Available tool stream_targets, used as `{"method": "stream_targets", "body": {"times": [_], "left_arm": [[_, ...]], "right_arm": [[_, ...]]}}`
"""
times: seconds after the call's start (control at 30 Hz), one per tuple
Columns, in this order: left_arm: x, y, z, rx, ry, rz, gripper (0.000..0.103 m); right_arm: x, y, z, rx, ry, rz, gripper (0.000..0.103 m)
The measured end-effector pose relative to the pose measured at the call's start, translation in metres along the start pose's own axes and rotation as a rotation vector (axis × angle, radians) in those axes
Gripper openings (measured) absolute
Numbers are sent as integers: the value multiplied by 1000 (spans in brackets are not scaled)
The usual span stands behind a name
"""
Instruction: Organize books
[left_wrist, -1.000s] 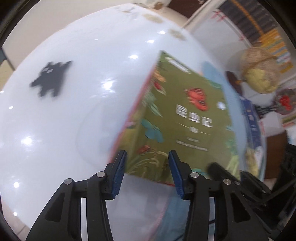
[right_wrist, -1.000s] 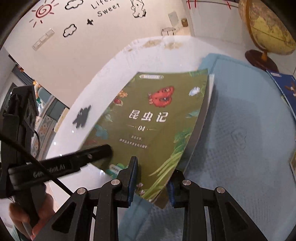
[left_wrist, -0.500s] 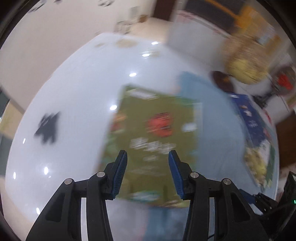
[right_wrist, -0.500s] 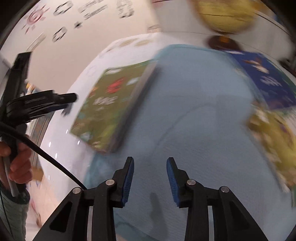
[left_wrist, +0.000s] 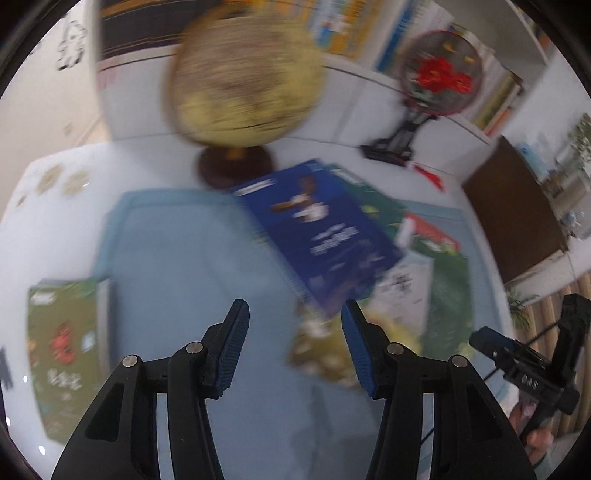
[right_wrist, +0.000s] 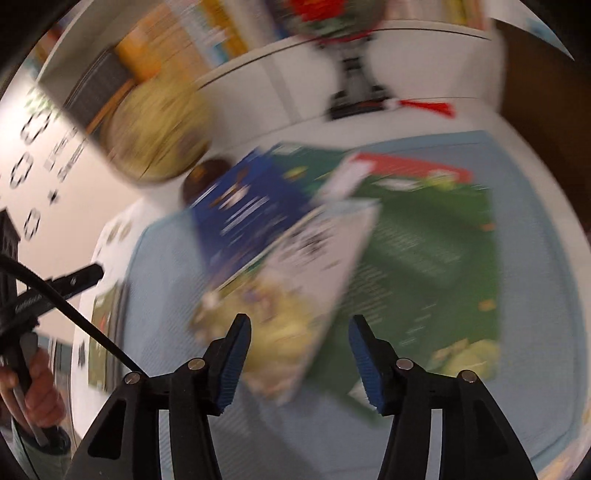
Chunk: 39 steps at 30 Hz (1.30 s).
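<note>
An olive-green book (left_wrist: 64, 350) (right_wrist: 103, 343) lies flat at the table's left edge, free of both grippers. A loose pile of books lies on the light-blue mat (left_wrist: 192, 288) (right_wrist: 535, 229): a dark-blue book (left_wrist: 325, 236) (right_wrist: 251, 210) on top, a white-and-yellow book (left_wrist: 332, 350) (right_wrist: 295, 295) beside it, and green books (left_wrist: 450, 291) (right_wrist: 428, 243) underneath. My left gripper (left_wrist: 295, 343) hovers over the near corner of the blue book, jaws opening, nothing between them. My right gripper (right_wrist: 299, 362) hangs above the white-and-yellow book, jaws opening and empty. Both views are blurred by motion.
A yellow globe (left_wrist: 243, 81) (right_wrist: 159, 136) on a dark round base stands at the back of the white table (left_wrist: 55, 177). A red-and-black ornament on a stand (left_wrist: 436, 81) (right_wrist: 354, 85) sits behind the pile. A hand (right_wrist: 37, 387) holds the left gripper's handle.
The right gripper let go of the olive-green book, which now lies flat at the left. Both grippers swung right toward the pile of books, and their jaws stand wider.
</note>
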<state>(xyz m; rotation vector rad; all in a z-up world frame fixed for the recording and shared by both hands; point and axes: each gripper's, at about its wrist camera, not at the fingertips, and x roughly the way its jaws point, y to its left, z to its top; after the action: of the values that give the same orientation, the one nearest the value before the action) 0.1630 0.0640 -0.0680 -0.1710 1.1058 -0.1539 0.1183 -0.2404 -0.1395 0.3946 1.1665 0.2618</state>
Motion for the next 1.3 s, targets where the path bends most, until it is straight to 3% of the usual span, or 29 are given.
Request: {"method": "stream_targets", "body": {"times": [0.2, 0.43, 0.57, 0.8, 0.93, 1.17, 1.3], "left_arm": [[28, -69, 26, 85, 27, -40, 50], [81, -140, 23, 156, 115, -135, 50], [107, -173, 6, 197, 167, -174, 50], [136, -215, -35, 250, 260, -257, 47], [147, -229, -55, 270, 302, -261, 47], [152, -216, -70, 225, 326, -236, 47], [145, -205, -73, 207, 327, -227, 47]], "right_arm": [[-21, -77, 34, 95, -44, -74, 55], [-24, -152, 44, 169, -30, -124, 55], [-10, -177, 35, 173, 30, -114, 41], [15, -190, 8, 179, 114, -13, 33], [29, -192, -4, 183, 145, 21, 28], [32, -177, -9, 134, 143, 54, 28], [34, -171, -8, 98, 144, 22, 28]]}}
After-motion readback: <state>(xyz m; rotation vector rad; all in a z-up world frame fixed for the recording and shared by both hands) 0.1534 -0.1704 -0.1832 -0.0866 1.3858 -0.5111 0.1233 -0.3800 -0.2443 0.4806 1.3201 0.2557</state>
